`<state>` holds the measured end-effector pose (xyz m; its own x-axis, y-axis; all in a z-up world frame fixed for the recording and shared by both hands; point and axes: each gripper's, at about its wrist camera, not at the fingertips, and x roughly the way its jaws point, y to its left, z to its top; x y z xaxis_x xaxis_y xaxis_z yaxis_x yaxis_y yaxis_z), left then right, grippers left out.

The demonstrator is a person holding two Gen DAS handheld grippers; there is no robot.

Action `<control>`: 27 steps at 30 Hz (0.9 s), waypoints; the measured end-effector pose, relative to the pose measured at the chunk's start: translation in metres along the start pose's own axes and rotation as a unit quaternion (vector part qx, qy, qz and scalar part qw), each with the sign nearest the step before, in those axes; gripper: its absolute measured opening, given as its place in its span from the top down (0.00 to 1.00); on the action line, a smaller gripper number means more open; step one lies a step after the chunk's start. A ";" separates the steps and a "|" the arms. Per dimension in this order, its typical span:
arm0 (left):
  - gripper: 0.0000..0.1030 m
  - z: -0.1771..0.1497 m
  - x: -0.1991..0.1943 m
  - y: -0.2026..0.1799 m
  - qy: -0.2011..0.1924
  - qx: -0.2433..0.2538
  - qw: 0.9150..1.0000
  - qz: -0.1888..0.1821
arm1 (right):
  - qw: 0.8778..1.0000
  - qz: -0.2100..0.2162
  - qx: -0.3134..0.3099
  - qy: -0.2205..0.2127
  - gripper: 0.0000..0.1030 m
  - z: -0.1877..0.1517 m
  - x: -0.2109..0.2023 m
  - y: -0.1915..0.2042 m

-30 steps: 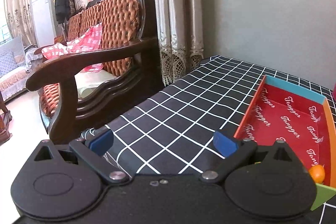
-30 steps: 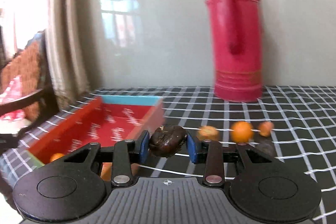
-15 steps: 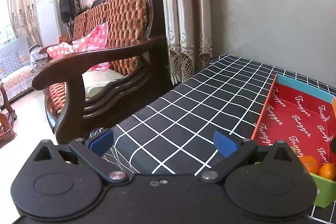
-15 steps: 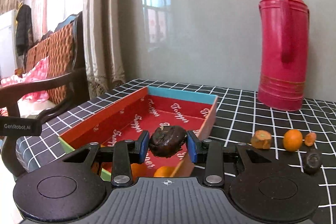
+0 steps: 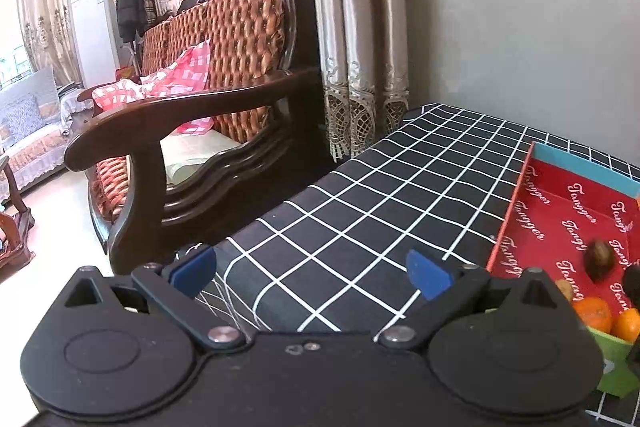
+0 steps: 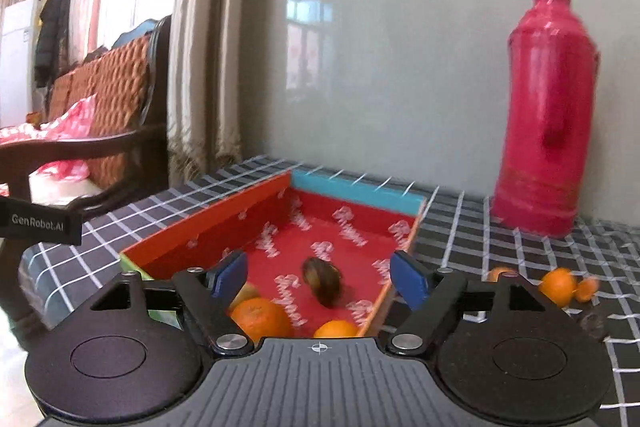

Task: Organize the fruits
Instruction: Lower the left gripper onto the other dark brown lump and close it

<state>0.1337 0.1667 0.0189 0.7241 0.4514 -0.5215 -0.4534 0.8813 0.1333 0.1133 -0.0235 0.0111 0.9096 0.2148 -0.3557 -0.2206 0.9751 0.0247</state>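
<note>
Half a second ago your right gripper point(image 6: 319, 278) was clamped on the dark brown fruit point(image 6: 322, 281); now its blue pads stand wide apart with nothing between them, and that fruit lies on the red floor of the box point(image 6: 212, 227), blurred, roughly mid-way along it and clear of the walls. The right view has also dropped closer over the box since then.

Just in front of your right gripper's body, at the near end of the box, sit two oranges: the larger orange point(image 6: 260, 319) to the left, the smaller orange point(image 6: 335, 329) near the right wall. Outside the box on the checked tablecloth point(image 6: 460, 227), to the right, a loose orange point(image 6: 558, 286) lies with two smaller orange-coloured pieces, one on either side of it, and a dark piece nearer to you; all are smeared by motion. The red thermos point(image 6: 546, 115) stands upright beyond them near the wall.

Your left gripper point(image 5: 312, 271) is spread wide and holds nothing, hovering over the checked cloth at the table's near edge, to the left of the box. From there you see the same dark fruit on the box floor and oranges at its near end. The wooden armchair point(image 5: 192, 131) stands off the table's left side.
</note>
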 end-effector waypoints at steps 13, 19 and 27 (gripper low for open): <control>0.07 -0.006 -0.027 -0.051 -0.040 0.046 0.997 -0.054 | 0.987 -0.159 0.020 -0.018 0.00 -0.003 -0.021 -0.043; 0.07 -0.015 -0.049 -0.089 -0.063 0.076 0.990 -0.104 | 0.968 -0.249 0.028 -0.020 0.00 -0.010 -0.038 -0.078; 0.07 -0.035 -0.077 -0.145 -0.082 0.125 0.972 -0.180 | 0.927 -0.373 0.042 0.006 0.00 -0.022 -0.061 -0.124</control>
<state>0.1253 -0.0012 0.0105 0.8947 0.1061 -0.4338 -0.0303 0.9836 0.1780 0.0777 -0.1591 0.0088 0.7941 -0.5209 -0.3131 0.4967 0.8531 -0.1597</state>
